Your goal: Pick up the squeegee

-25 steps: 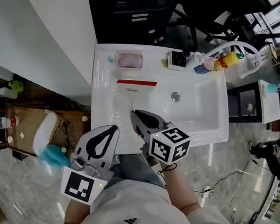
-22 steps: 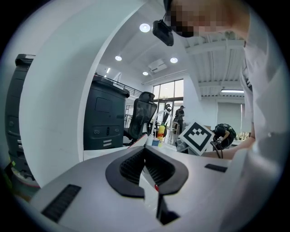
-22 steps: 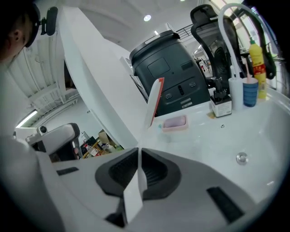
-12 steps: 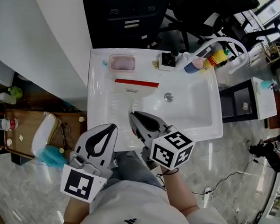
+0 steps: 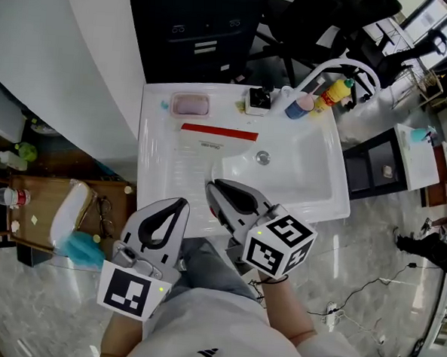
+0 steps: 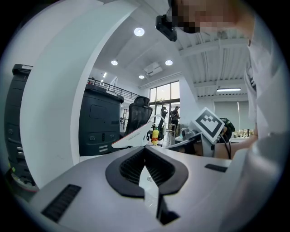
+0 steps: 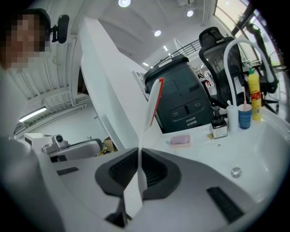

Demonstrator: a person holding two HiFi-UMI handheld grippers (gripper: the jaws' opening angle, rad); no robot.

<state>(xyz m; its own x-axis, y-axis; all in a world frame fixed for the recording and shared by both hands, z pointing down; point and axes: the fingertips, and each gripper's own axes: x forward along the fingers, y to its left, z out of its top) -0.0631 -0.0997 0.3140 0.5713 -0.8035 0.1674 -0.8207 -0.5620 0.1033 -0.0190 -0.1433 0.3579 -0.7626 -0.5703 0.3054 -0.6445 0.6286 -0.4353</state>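
The squeegee (image 5: 211, 141) is white with a red blade edge and hangs over the left part of the white sink (image 5: 154, 170). My right gripper (image 5: 211, 187) is shut on its thin white handle. In the right gripper view the handle runs up from between the jaws (image 7: 139, 152) to the squeegee's red-edged blade (image 7: 154, 103). My left gripper (image 5: 180, 203) is held beside it at the sink's near left corner, shut, with nothing in it. In the left gripper view the jaws (image 6: 145, 148) point level, and beyond them the squeegee (image 6: 131, 137) shows tilted.
Along the sink's far rim stand a pink soap dish (image 5: 190, 104), a small black-topped box (image 5: 257, 100), a blue cup (image 5: 298, 107), a yellow bottle (image 5: 334, 90) and a curved white faucet (image 5: 350, 67). The drain (image 5: 263, 157) lies in the basin. A dark cabinet (image 5: 202, 29) stands behind.
The right gripper has risen with the squeegee in it, and the sink now looks smaller and lower. The left gripper has shifted slightly and stays shut.
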